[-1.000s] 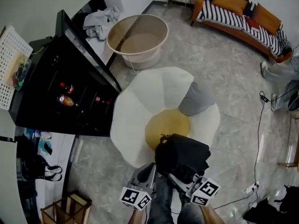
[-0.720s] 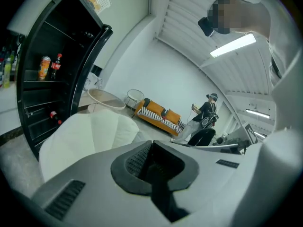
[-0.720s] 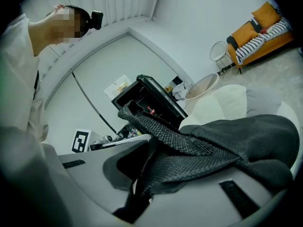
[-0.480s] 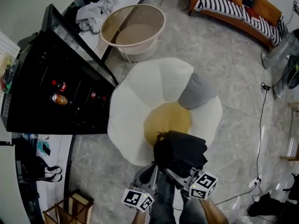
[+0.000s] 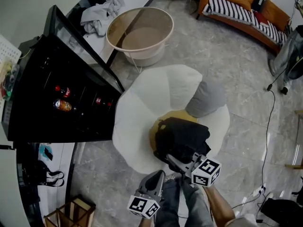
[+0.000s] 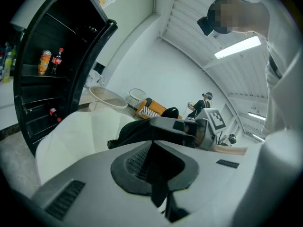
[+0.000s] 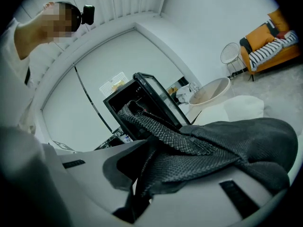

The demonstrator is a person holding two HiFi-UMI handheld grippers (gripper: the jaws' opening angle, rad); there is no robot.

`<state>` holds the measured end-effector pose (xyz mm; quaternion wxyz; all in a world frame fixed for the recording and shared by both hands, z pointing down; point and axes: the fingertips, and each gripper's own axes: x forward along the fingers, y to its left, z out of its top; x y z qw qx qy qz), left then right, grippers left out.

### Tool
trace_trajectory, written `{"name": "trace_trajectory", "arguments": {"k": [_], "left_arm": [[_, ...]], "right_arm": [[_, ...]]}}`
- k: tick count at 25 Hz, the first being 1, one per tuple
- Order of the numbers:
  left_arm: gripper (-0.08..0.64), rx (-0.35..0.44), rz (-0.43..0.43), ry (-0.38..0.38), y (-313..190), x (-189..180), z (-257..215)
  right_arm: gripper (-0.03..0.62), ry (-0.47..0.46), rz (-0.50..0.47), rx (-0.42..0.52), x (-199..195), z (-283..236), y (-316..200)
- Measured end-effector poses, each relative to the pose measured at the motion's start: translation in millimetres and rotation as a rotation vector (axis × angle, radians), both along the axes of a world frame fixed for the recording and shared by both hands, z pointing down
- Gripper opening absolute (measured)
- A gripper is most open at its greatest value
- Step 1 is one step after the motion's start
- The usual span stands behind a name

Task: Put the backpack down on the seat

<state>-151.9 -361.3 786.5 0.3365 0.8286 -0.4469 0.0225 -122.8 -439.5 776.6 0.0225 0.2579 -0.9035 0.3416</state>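
Right gripper clamped on backpack fabric, bag ahead of it over the seat; left gripper closed (empty), behind the bag.

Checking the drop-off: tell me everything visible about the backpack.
The backpack is black, of coarse woven fabric, slumped and crumpled. It lies over the yellow centre of the white petal-shaped seat, beside a grey cushion, seemingly resting there. The right gripper is shut on a fold of its near edge.
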Motion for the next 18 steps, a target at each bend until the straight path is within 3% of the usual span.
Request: {"name": "trace_trajectory", "arguments": {"k": [11,15,18], "left_arm": [[0.035,-0.009,-0.021,-0.012,-32.2,1.6,4.3],[0.035,0.004,-0.012,-0.022,-44.0,1.0,14.2],[0.035,-0.015,-0.008,-0.025,-52.1,3.7,22.5]], "right_arm": [[0.049,0.024,-0.029,0.092,-11.3,-3.1,-107.3],[0.049,0.011,-0.004,0.04,-11.5,24.1,-130.3],[0.049,0.012,0.028,-0.049,-8.9,62.9,-137.6]]}}
